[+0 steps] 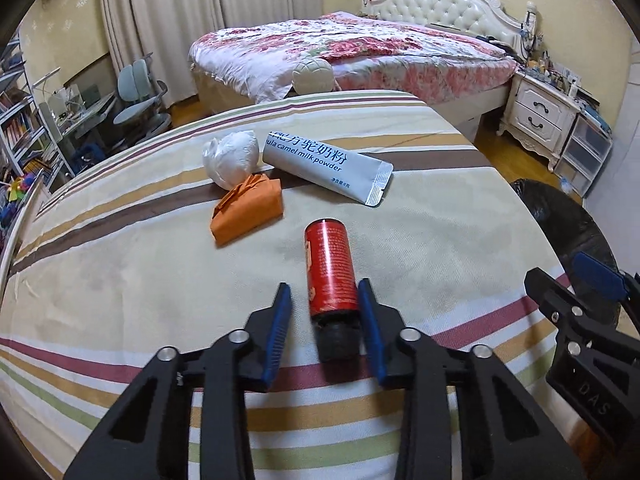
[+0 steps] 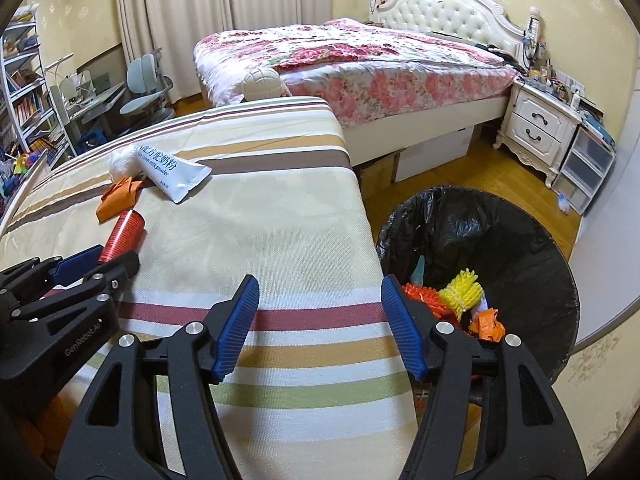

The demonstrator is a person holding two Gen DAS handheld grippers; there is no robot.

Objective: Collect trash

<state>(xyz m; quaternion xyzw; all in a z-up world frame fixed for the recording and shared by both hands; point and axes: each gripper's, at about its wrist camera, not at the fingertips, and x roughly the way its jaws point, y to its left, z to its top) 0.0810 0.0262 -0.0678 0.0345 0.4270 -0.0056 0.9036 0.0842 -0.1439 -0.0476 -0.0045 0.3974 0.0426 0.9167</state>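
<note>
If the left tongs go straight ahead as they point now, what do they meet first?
The red can, lying on the striped cloth: it is already between the open left tongs, its black end nearest. Contact is hard to judge.

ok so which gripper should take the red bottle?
Left. The left gripper is open with its fingers already on either side of the red bottle. The right gripper is open over the table's edge beside the trash bin.

Glossy red can (image 1: 330, 266) — woven tablecloth (image 1: 420, 248)
</note>
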